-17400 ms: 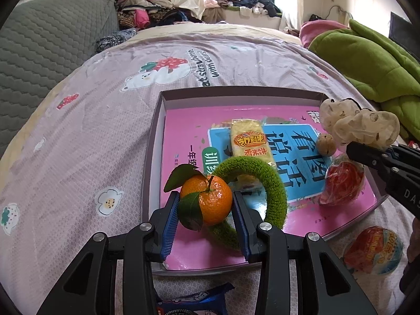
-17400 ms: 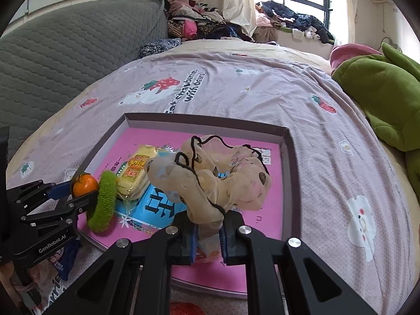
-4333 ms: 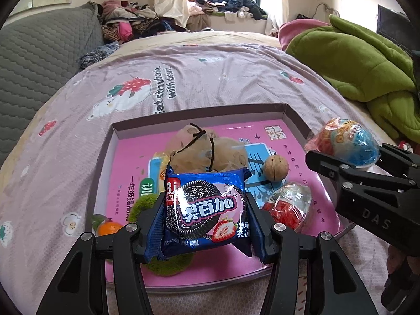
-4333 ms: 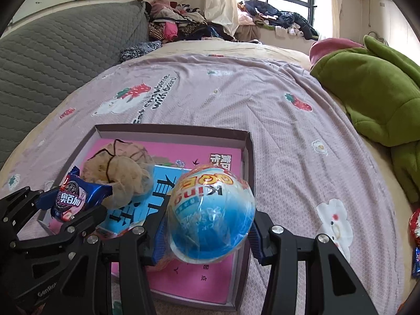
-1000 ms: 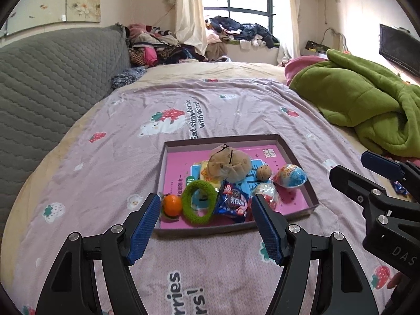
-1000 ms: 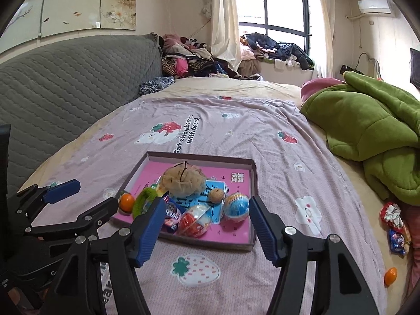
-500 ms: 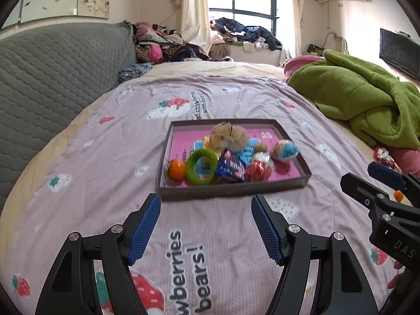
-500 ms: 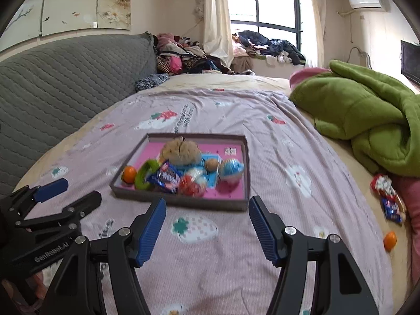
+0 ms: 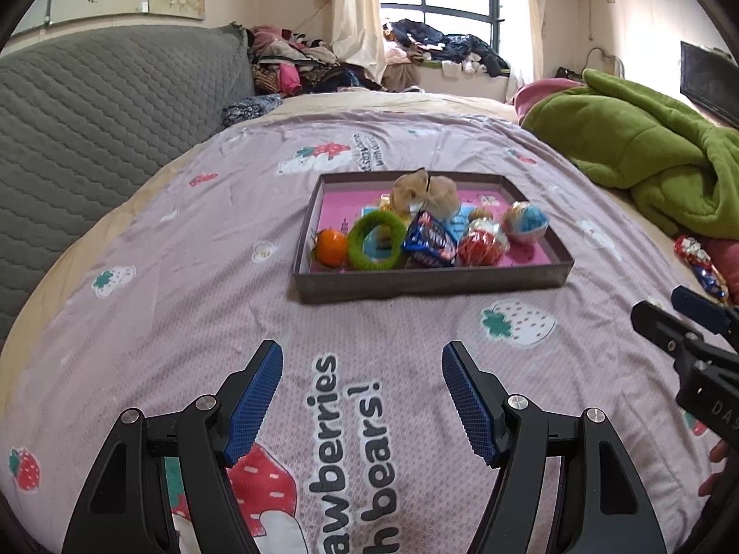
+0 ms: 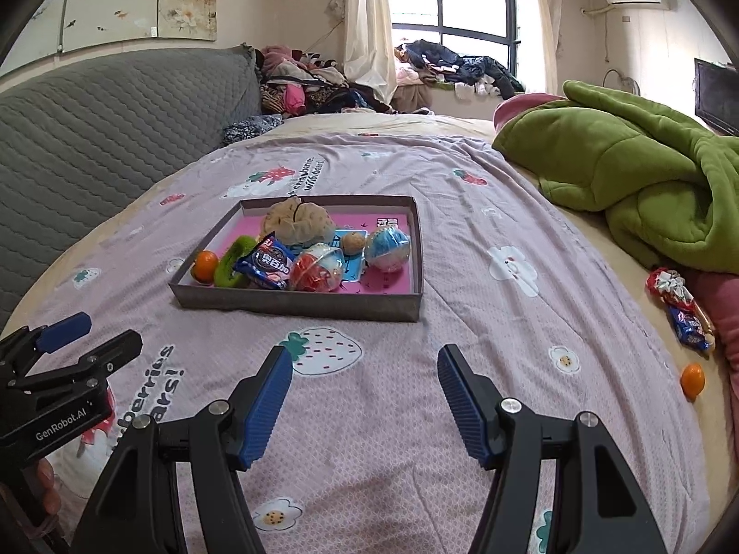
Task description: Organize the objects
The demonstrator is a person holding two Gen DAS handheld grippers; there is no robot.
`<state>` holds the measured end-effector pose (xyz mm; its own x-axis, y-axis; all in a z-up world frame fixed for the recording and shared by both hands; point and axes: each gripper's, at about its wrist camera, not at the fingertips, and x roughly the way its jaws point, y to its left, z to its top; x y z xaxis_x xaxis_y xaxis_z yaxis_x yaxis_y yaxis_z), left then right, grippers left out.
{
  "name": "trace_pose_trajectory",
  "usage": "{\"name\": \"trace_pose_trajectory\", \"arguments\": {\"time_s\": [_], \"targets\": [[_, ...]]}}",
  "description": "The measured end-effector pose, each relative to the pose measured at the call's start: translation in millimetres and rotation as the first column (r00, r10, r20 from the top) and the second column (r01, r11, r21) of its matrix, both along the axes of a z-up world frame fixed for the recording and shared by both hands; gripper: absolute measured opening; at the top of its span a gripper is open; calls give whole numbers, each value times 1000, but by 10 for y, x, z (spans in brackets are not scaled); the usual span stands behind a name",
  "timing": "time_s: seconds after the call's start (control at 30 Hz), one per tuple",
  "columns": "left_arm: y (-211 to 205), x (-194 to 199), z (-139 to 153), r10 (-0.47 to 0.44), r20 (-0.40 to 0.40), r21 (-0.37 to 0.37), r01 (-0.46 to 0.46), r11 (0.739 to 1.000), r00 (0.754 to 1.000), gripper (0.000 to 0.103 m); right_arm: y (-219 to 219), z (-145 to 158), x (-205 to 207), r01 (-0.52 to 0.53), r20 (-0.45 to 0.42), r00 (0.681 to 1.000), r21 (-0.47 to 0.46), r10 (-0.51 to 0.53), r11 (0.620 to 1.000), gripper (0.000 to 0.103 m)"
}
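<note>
From my left wrist camera I see the left gripper [image 9: 362,360] with its blue-padded jaws spread wide and nothing between them, hanging over the mauve bedspread printed with strawberries and lettering [image 9: 184,323]. Ahead sits the shallow grey cardboard tray with a pink printed floor [image 9: 429,285], and everything I was sorting lies inside it: a small orange mandarin [image 9: 330,247] at the left end, a fuzzy green ring [image 9: 375,240] just beside it, a blue cookie packet [image 9: 428,240], a red-and-clear plastic egg toy [image 9: 482,244], a blue-and-white plastic egg toy [image 9: 526,221], a brown walnut [image 9: 478,213] and a beige fabric scrunchie [image 9: 425,191] toward the back. The right gripper [image 9: 683,318] pokes in at the right edge of this view. My right wrist camera shows the right gripper [image 10: 365,364] equally wide and empty, the same tray [image 10: 295,302] seen more from its right corner, and the left gripper [image 10: 83,337] at the lower left, with fingertips of my hand [image 10: 46,484] under it. Only this view shows a second loose mandarin [image 10: 693,378] on the sheet far right, well apart from the tray, and a blue snack packet [image 10: 688,325] next to a red-and-white wrapped bundle [image 10: 669,288] below the crumpled green quilt [image 10: 637,171].
</note>
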<state>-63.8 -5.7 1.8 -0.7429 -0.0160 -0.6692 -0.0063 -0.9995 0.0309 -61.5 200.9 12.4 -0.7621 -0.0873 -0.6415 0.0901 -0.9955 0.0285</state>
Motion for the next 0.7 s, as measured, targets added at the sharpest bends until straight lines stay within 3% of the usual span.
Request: {"name": "trace_pose_trajectory", "arguments": {"time_s": [0.7], "targets": [[-80, -33, -326, 11, 31, -4, -11, 1000, 999, 73, 48, -336, 51, 9, 24, 1000, -22, -8, 1000, 65]]}}
